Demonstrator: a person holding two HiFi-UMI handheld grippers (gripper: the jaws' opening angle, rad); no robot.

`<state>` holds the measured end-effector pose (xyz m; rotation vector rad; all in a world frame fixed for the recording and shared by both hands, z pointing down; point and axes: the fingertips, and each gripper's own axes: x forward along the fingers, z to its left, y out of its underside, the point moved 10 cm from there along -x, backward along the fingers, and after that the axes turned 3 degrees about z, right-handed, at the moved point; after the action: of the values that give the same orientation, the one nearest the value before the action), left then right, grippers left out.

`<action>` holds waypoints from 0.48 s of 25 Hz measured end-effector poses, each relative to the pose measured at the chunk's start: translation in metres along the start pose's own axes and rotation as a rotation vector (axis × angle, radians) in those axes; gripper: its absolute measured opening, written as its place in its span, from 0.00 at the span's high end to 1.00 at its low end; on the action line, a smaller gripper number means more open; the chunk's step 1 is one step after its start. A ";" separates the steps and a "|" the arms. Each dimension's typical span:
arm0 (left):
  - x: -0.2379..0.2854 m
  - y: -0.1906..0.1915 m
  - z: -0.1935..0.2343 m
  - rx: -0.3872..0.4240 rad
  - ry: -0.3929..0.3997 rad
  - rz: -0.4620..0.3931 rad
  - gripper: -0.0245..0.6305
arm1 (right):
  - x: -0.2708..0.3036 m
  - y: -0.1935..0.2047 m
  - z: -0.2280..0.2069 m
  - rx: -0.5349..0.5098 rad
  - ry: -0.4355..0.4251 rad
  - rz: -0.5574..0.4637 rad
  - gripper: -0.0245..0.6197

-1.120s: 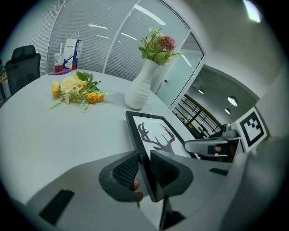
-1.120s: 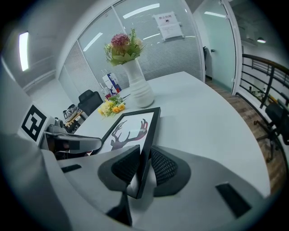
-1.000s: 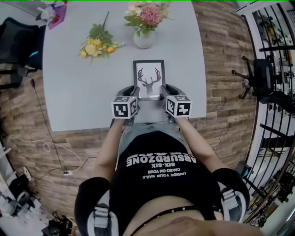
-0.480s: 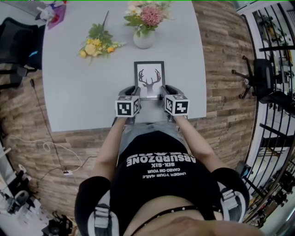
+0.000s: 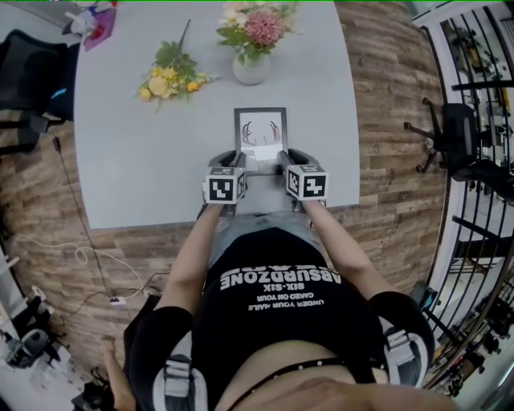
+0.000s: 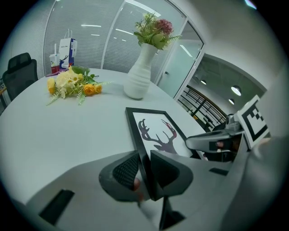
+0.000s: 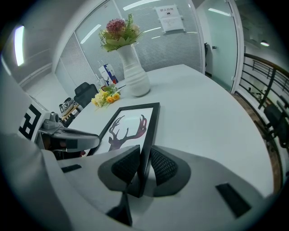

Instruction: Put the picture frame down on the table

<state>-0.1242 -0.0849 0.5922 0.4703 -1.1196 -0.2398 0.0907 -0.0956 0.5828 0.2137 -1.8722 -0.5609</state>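
The black picture frame (image 5: 261,136) with a deer-antler print lies nearly flat over the grey table (image 5: 144,160), close to its near edge. My left gripper (image 5: 238,167) is shut on the picture frame (image 6: 156,135) at its left rail, near the bottom corner. My right gripper (image 5: 283,166) is shut on the picture frame (image 7: 131,128) at its right rail. Each gripper's jaws pinch the thin black edge between their ribbed pads. In the left gripper view the right gripper (image 6: 212,143) shows across the picture. Whether the frame's underside touches the table I cannot tell.
A white vase of flowers (image 5: 251,66) stands beyond the frame's far edge. A loose yellow bouquet (image 5: 170,78) lies to the left at the back. A bag (image 5: 95,20) sits at the far left corner. Office chairs (image 5: 32,76) stand left of the table.
The frame has tipped down from a steeper tilt to nearly flat and shifted slightly away from me. Both grippers moved inward a little with it, still clamped on its rails.
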 end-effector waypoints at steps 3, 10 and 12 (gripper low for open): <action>0.003 0.002 0.000 0.011 -0.011 0.012 0.83 | 0.003 0.002 0.000 -0.007 0.002 0.010 0.82; 0.004 0.001 -0.004 0.039 -0.026 0.011 0.83 | 0.004 0.004 -0.002 -0.014 0.000 0.005 0.82; 0.004 0.002 -0.005 0.051 -0.027 0.015 0.83 | 0.004 0.004 -0.003 -0.012 -0.011 0.008 0.82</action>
<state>-0.1180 -0.0837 0.5940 0.5050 -1.1568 -0.2054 0.0928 -0.0946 0.5889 0.1957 -1.8794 -0.5690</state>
